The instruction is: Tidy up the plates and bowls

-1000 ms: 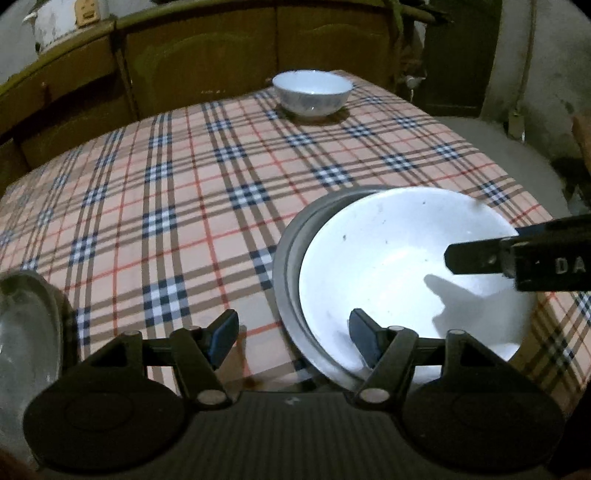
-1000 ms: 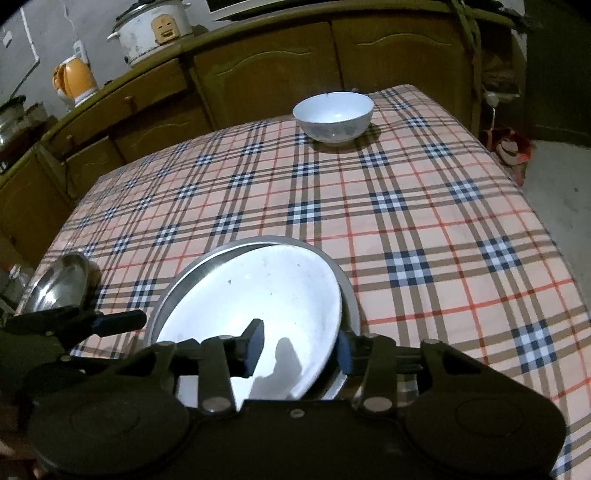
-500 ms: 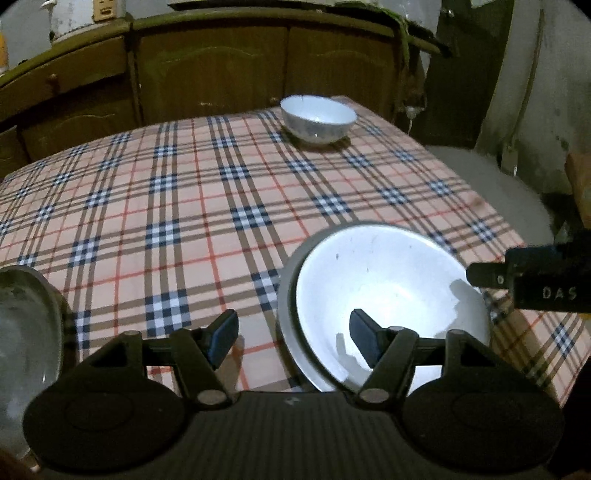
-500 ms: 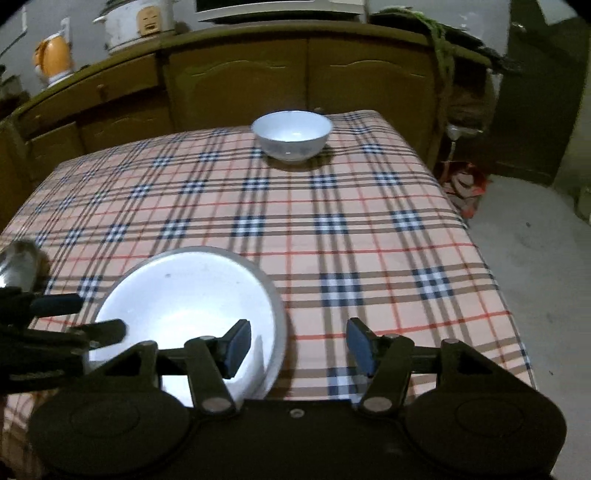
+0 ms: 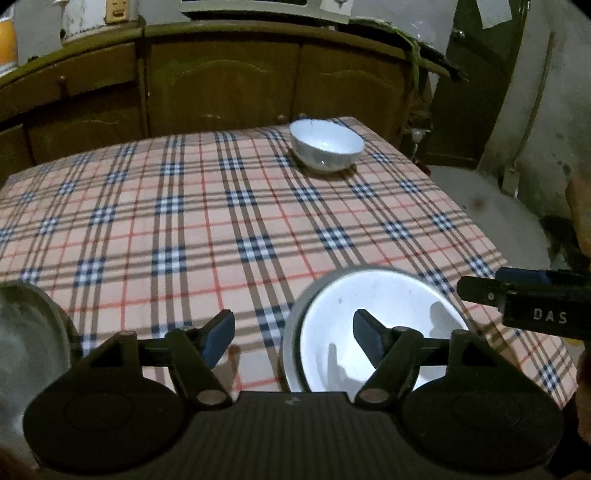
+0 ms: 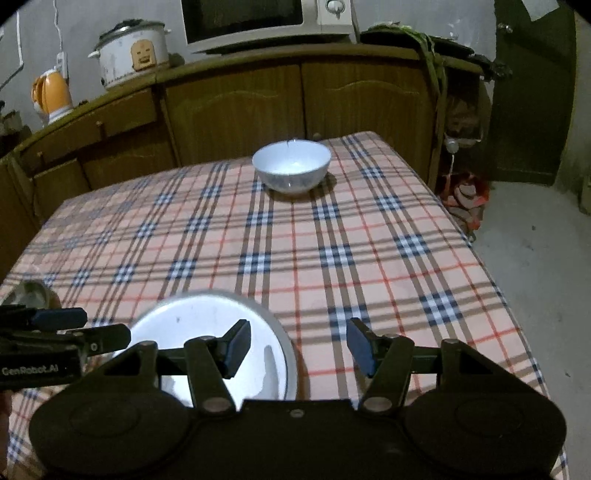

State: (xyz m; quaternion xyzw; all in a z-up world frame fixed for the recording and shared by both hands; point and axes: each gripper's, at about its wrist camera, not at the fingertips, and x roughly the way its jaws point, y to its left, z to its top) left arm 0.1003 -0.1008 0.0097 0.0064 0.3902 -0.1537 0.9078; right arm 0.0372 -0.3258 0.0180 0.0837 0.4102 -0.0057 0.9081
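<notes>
**Plates stacked near the table edge, both grippers free above them**

Checked tablecloth (image 6: 332, 258) covers the whole table, with wooden cabinets (image 6: 240, 107) running behind its far side; a microwave (image 6: 258, 18), a rice cooker (image 6: 129, 51) and an orange kettle (image 6: 53, 94) stand on the counter above them. Near the close edge lies a white plate (image 5: 380, 325) nested on a slightly wider metal plate (image 5: 291, 332), whose grey rim shows along the left. A second metal dish (image 5: 26, 332) sits at the far left edge, apart from the stack. A white bowl (image 6: 291, 166) stands upright near the far edge, well apart from the plates.

The left gripper (image 5: 293, 338) hovers over the stack's left rim, its jaws widening with only cloth and plate rim below them, nothing pinched. The right gripper (image 6: 297, 347) hangs over the stack's right rim, jaws spread and released, touching nothing.
</notes>
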